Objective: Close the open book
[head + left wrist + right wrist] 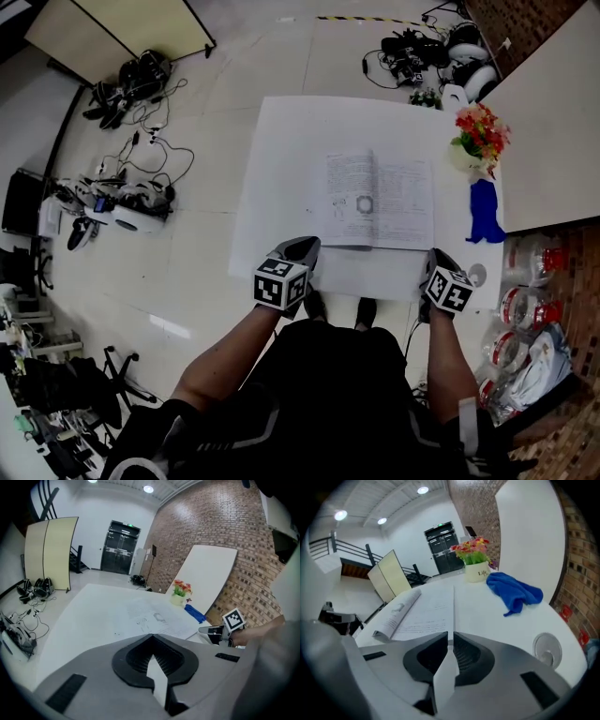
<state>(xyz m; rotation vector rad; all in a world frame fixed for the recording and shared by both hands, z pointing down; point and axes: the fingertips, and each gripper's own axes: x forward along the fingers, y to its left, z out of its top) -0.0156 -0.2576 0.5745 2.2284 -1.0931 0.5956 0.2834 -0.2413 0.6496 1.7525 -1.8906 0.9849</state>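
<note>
The book [380,199] is judged light and floppy, best lifted at an outer page edge; left gripper [302,249] and right gripper [437,259] are clenched, empty.

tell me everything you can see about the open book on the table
The book lies open, pages up, near the person's edge of the white table. Its paper pages are white with dense black print; the left page carries a small ring-shaped figure. The left half swells up in a curve, the right half lies flat. Only the table clearly touches it.
</note>
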